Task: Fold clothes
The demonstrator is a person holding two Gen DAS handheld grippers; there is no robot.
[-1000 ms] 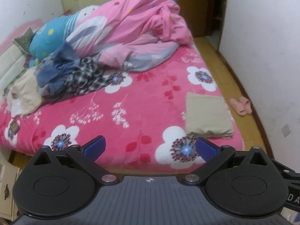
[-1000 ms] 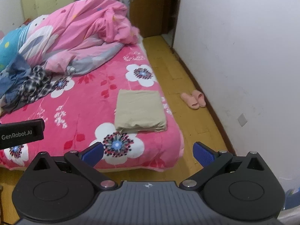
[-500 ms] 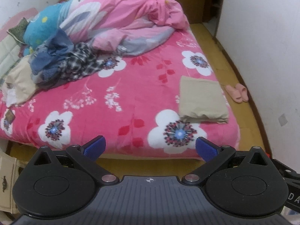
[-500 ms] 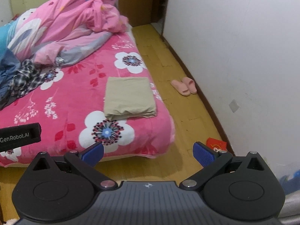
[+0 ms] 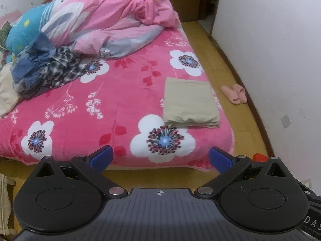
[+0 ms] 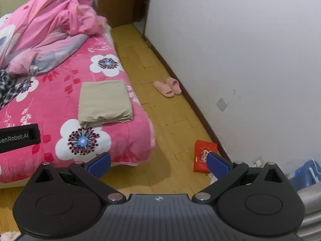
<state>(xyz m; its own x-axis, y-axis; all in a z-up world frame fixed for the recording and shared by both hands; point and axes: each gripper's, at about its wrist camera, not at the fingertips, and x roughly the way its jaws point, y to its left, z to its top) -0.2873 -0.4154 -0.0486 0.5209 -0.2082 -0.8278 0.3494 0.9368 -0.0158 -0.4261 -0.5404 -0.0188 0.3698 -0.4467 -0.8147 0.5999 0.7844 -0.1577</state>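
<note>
A folded beige garment [image 5: 189,102] lies flat near the foot corner of the bed; it also shows in the right wrist view [image 6: 104,102]. A pile of unfolded clothes [image 5: 44,68], blue denim and black-and-white plaid, lies at the bed's left side. My left gripper [image 5: 160,159] is open and empty, held off the foot of the bed above the floor. My right gripper [image 6: 158,162] is open and empty, over the wooden floor to the right of the bed. Part of the left gripper's body [image 6: 19,137] shows at the left edge of the right wrist view.
A pink flowered blanket [image 5: 120,100] covers the bed. A crumpled pink duvet [image 5: 112,14] is heaped at the far end. Pink slippers [image 6: 167,86] and a red packet [image 6: 203,152] lie on the wooden floor by the white wall [image 6: 250,60]. A door [image 6: 120,2] stands at the back.
Both grippers have drawn back from the bed and away from the folded beige garment. The right view has swung right, showing more floor and the red packet. Both stay open.
</note>
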